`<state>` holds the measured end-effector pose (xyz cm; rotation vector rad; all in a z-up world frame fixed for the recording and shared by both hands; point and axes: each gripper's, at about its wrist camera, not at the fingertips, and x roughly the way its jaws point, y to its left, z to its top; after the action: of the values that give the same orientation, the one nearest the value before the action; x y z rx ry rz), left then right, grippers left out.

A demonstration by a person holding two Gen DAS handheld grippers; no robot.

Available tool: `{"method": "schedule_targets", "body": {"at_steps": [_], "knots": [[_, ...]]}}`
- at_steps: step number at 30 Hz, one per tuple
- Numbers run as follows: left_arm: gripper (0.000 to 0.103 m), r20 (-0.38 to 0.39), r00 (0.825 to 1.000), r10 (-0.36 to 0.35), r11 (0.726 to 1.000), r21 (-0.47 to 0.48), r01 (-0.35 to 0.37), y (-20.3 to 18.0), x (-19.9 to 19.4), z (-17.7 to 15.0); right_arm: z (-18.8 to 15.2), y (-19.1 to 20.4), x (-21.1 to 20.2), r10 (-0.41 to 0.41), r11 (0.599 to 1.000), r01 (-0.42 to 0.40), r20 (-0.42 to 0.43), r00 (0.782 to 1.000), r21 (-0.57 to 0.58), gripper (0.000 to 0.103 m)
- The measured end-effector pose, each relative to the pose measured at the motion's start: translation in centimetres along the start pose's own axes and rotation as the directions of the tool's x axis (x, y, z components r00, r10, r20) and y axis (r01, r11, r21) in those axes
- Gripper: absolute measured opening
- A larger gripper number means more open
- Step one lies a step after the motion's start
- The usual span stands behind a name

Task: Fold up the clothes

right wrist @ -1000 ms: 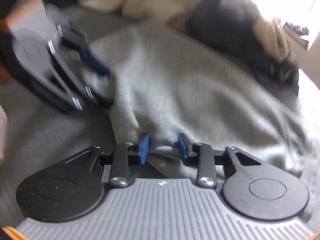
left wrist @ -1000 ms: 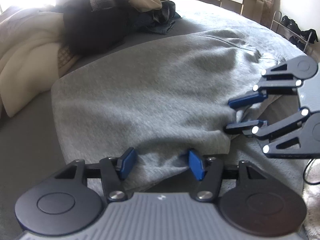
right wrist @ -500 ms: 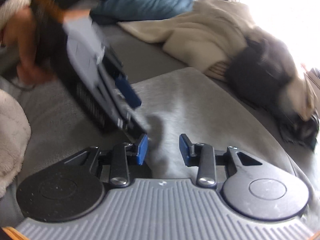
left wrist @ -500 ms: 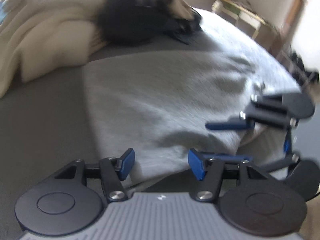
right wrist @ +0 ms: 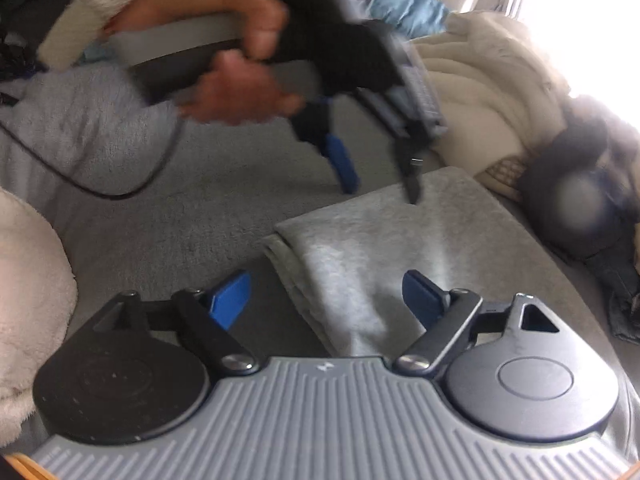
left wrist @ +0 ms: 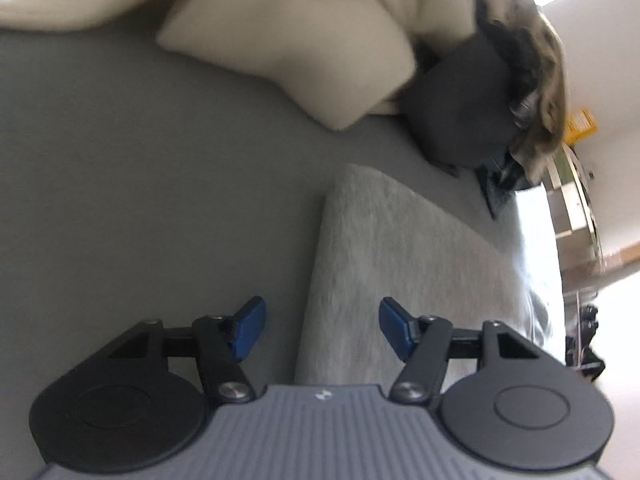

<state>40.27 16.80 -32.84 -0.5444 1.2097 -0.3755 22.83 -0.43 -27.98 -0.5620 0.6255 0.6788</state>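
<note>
A light grey garment lies folded on the grey bed, with a doubled edge at its near left side; it also shows in the left wrist view. My right gripper is open and empty, its jaws astride the garment's near edge. My left gripper is open and empty, just above the garment's left edge. In the right wrist view the left gripper hangs open over the garment's far corner, held by a hand.
A cream blanket and a dark garment are piled at the far side of the bed. A blue pillow, a black cable and a fleecy white cloth lie to the left.
Both grippers have opened and let go of the grey garment, which now lies folded. The left gripper has swung left and lifted towards the garment's far corner.
</note>
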Motion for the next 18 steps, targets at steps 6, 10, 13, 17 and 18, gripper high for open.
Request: {"method": "schedule_targets", "body": {"at_steps": [6,10,13,17,18], "knots": [[0.032,-0.021,1.000,-0.011,0.999,-0.031,0.010,-0.4,2.0,1.8,0.4,1.8,3.5,-0.091,0.995,0.087,-0.069,0.993,-0.057,0.084],[0.024,-0.021,1.000,0.009,0.999,-0.039,-0.009,-1.0,3.0,2.2,0.9,1.5,4.5,-0.182,0.983,0.179,-0.088,0.979,-0.037,0.084],[0.016,-0.009,1.000,0.030,0.999,-0.039,-0.030,-1.6,3.1,2.0,1.0,0.9,4.9,-0.207,0.978,0.207,-0.121,0.971,-0.010,0.078],[0.010,0.017,0.998,0.059,0.998,-0.032,-0.059,-2.8,2.5,1.7,1.6,1.1,4.9,-0.205,0.979,0.205,-0.135,0.969,-0.017,0.035],[0.010,0.025,0.998,0.062,0.997,-0.037,-0.061,-3.1,2.2,1.6,1.7,1.1,4.7,-0.208,0.978,0.210,-0.135,0.969,-0.005,0.024]]}}
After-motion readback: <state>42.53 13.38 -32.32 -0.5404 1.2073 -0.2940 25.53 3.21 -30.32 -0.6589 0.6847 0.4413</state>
